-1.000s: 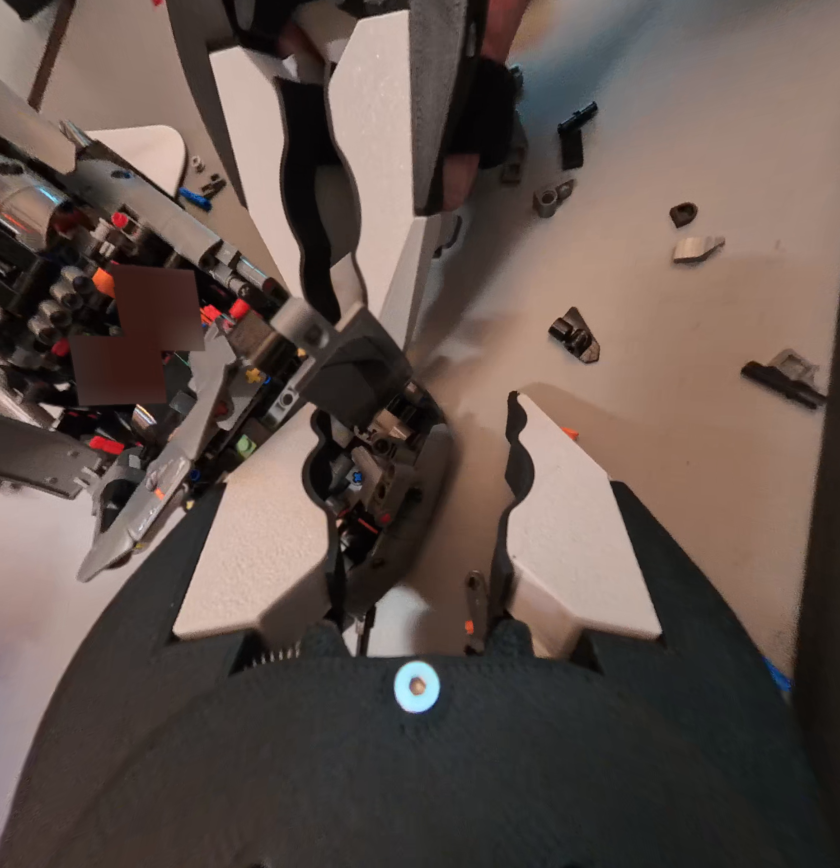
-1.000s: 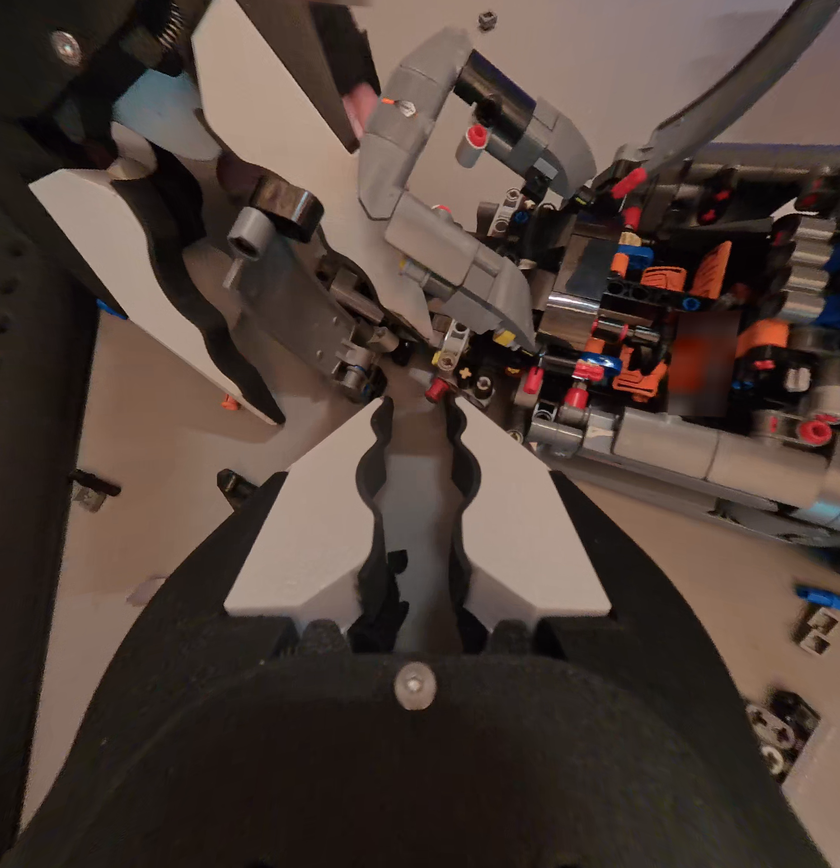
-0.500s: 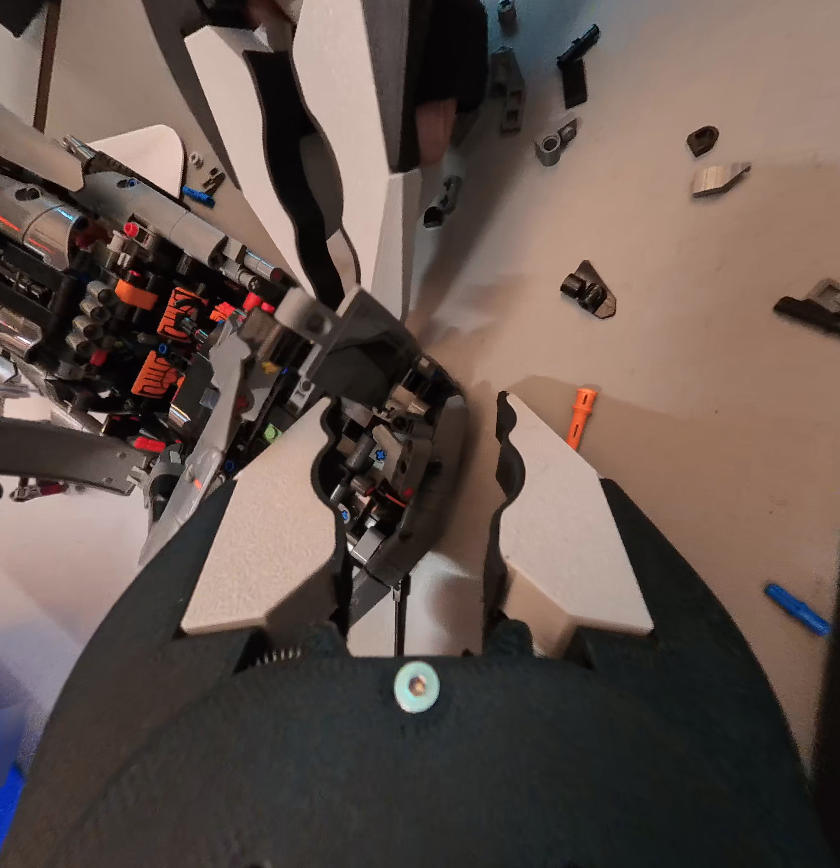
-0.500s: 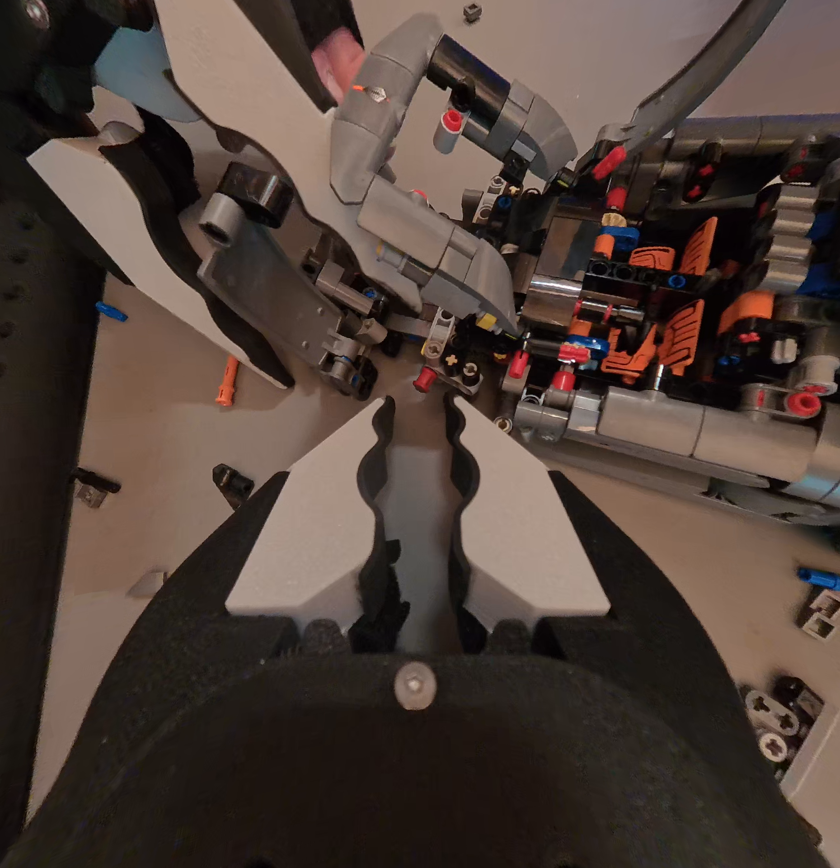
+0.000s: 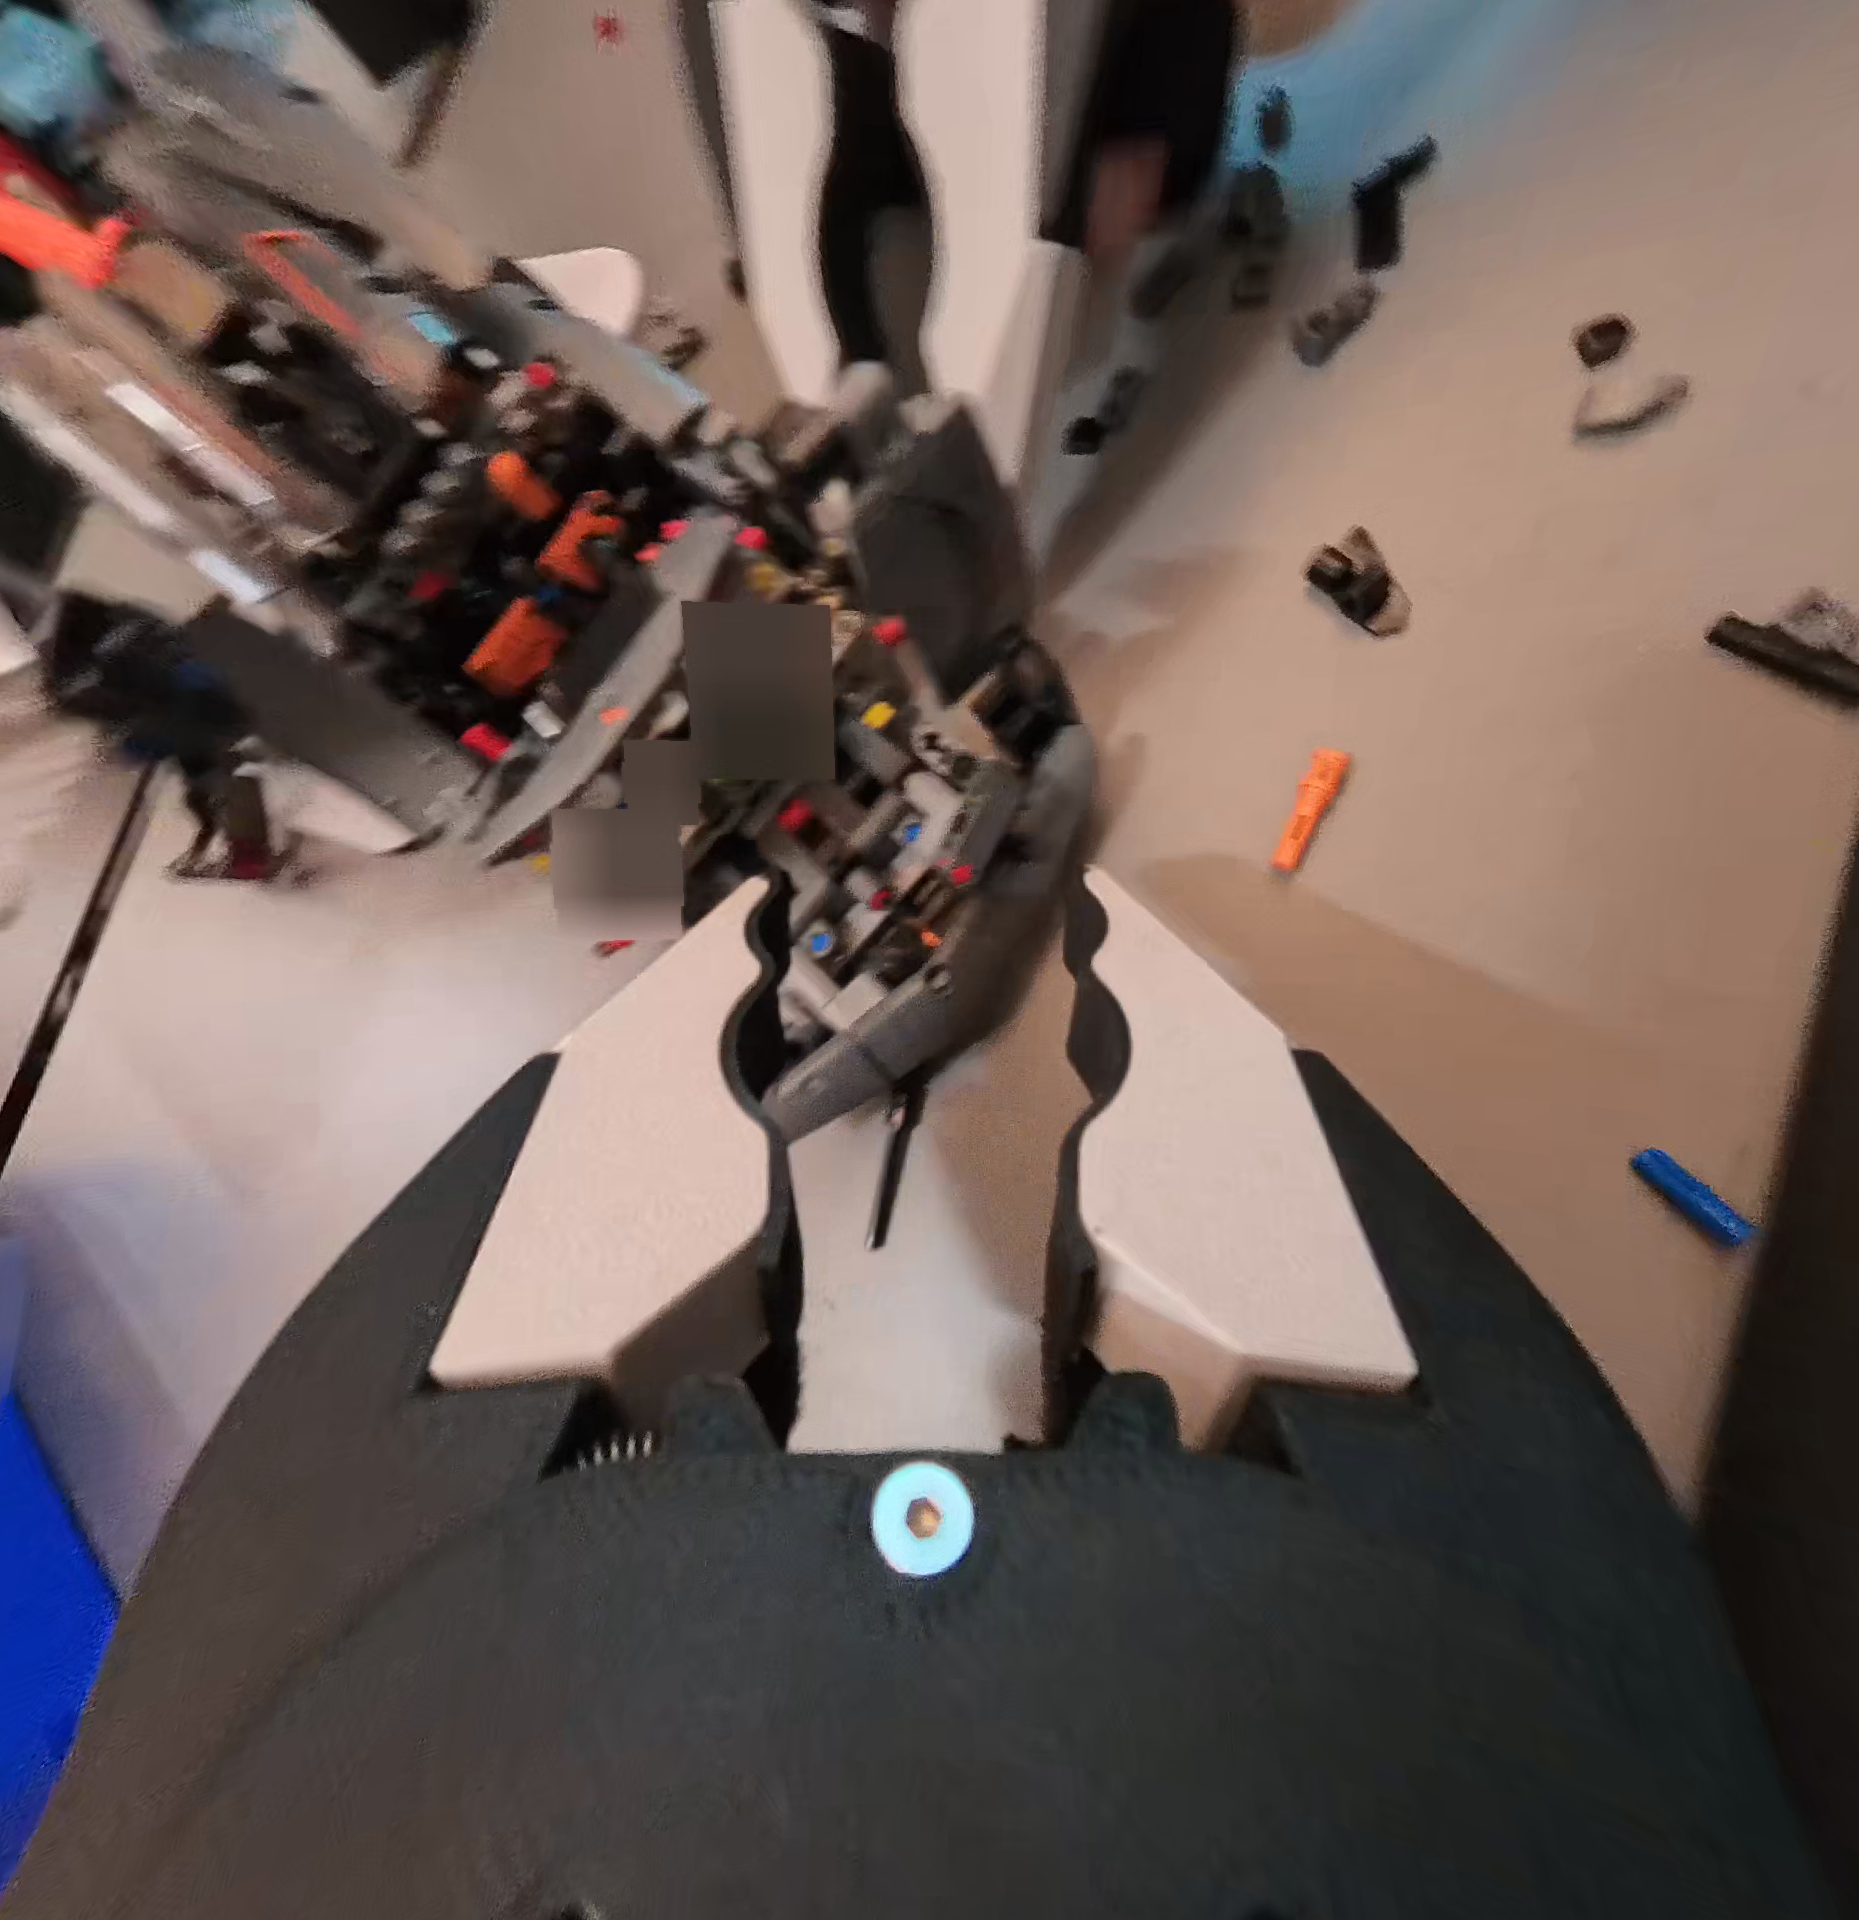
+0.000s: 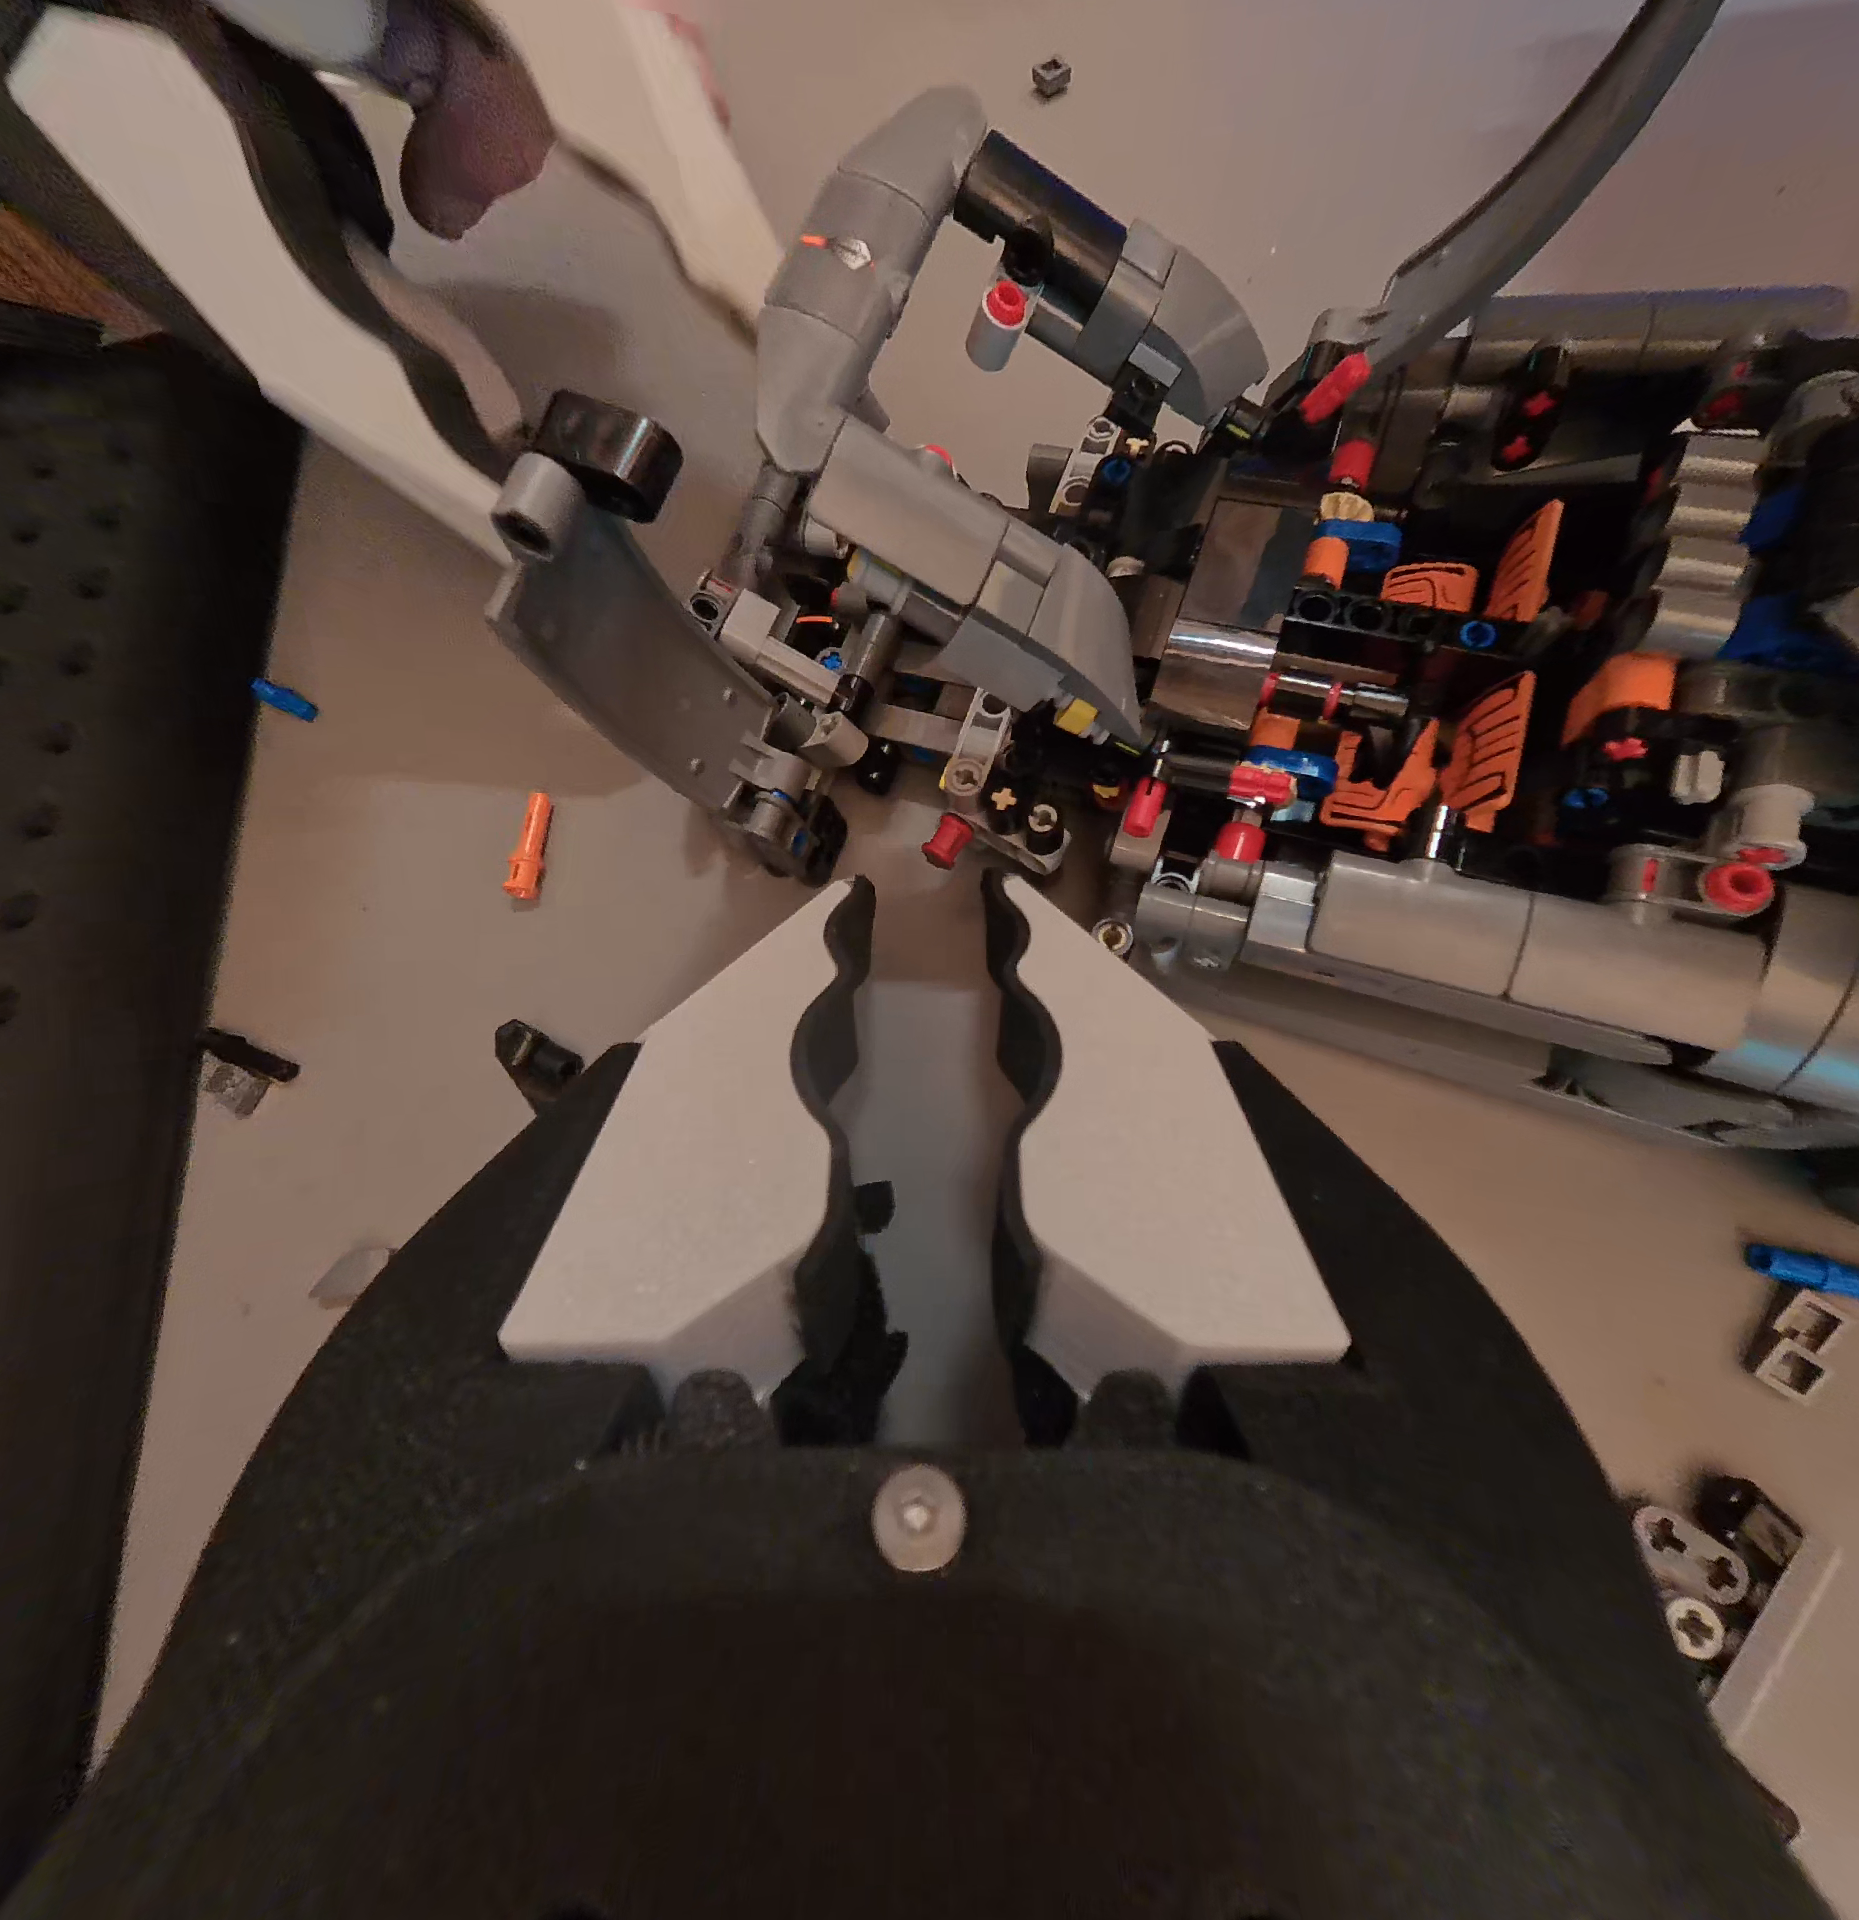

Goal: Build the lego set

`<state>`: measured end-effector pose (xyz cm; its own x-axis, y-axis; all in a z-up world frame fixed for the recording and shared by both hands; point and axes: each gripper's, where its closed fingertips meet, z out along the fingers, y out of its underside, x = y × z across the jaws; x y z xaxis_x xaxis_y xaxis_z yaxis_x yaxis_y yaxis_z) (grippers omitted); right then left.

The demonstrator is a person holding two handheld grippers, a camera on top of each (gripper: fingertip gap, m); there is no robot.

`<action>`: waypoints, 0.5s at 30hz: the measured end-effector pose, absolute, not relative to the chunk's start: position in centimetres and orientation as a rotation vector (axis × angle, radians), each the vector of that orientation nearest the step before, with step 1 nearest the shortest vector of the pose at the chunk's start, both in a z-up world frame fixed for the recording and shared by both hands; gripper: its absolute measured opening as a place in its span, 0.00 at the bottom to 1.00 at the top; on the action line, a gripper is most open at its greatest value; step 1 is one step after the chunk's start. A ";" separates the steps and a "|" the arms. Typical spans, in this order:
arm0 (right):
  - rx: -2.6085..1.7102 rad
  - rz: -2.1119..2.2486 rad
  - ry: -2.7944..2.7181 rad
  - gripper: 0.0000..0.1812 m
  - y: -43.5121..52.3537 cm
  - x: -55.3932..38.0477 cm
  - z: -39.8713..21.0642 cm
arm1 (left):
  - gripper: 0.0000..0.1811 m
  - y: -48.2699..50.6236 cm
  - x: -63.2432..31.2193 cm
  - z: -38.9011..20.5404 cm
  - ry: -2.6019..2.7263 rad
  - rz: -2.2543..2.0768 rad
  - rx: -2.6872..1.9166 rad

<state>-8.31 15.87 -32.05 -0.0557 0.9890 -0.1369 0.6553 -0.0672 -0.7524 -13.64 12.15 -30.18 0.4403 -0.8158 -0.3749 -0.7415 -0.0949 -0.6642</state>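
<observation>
My left gripper [image 5: 920,914] is spread around the dark grey curved panel [image 5: 966,935] at the lego model's [image 6: 1320,707] end without pinching it, while my right gripper [image 6: 920,894], parted and empty, hangs just below the red pin [image 6: 944,840] at frame centre. Closing crookedly could pop that panel loose, I judge. Bare table [image 5: 1476,935] lies right of my left fingers, dotted with an orange pin [image 5: 1309,810] and a blue pin [image 5: 1689,1195].

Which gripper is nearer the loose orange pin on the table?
Left. In the right wrist view the orange pin lies just below the left gripper; the right gripper sits farther off, its tips at the lego model.
</observation>
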 end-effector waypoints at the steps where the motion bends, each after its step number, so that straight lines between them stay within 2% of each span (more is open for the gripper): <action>1: -1.756 0.948 -1.747 0.11 15.8 -8.3 -32.0 | 0.27 12.5 -14.2 -29.3 1.259 -0.122 -1.852; 3: -1.755 0.946 -1.748 0.11 15.8 -8.3 -32.0 | 0.30 13.5 -15.2 -27.7 1.101 -0.145 -1.849; 5: -1.757 0.946 -1.746 0.11 15.9 -8.3 -32.0 | 0.47 14.8 -16.5 -27.8 0.958 -0.158 -1.933; 7: -1.760 0.947 -1.742 0.11 15.9 -8.3 -32.0 | 0.56 16.0 -17.4 -28.4 0.908 -0.114 -1.959; 11: -1.759 0.945 -1.737 0.10 16.0 -8.3 -32.0 | 0.79 18.8 -17.9 -27.2 0.948 0.085 -1.860; 15: -1.771 0.947 -1.722 0.10 16.2 -8.2 -32.1 | 0.81 20.0 -16.5 -24.5 1.119 0.322 -1.647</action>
<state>-8.23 16.25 -32.06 -0.0370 0.9894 -0.1406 0.6486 -0.0833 -0.7566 -16.47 20.01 -24.45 0.5227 -0.5044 -0.6872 -0.7925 0.0095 -0.6098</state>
